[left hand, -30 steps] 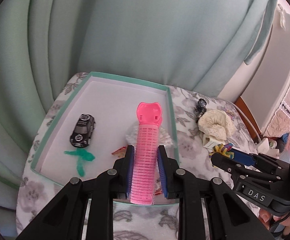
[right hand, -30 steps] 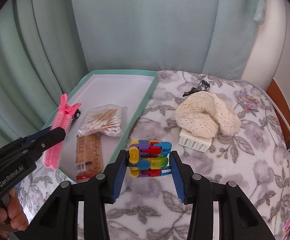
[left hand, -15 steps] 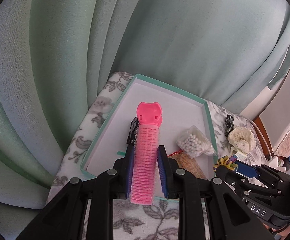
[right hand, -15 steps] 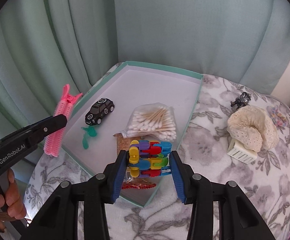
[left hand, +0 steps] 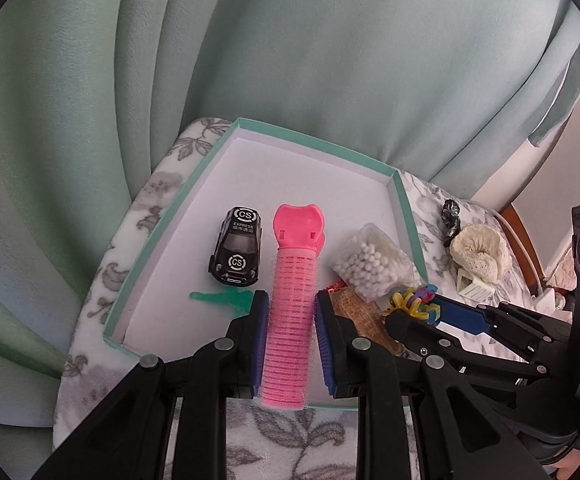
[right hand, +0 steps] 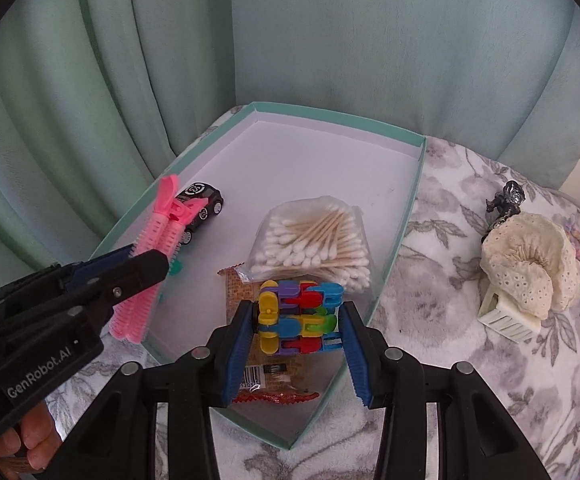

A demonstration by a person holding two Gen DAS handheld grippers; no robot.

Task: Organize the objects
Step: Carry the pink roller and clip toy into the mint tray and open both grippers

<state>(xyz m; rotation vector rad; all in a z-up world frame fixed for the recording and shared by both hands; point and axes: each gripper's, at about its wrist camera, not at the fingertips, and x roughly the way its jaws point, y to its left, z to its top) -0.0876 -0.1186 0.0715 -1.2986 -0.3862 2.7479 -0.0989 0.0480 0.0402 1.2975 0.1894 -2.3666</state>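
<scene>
left tongs (left hand: 288, 312) clamped on pink hair roller clip (left hand: 290, 308) | right tongs (right hand: 298, 322) gripping colourful block toy (right hand: 300, 312) | toy car (left hand: 237, 246) in teal tray (left hand: 406, 208), ahead-left of left tongs

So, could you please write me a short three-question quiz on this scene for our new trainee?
1. True or false: the left gripper is shut on the pink hair roller.
2. What does the right gripper hold? A) toy car B) colourful block toy C) cotton swabs
3. Name the bagged item lying in the tray beside the toy car.

Key: 1. True. 2. B, the colourful block toy. 3. The cotton swabs.
</scene>
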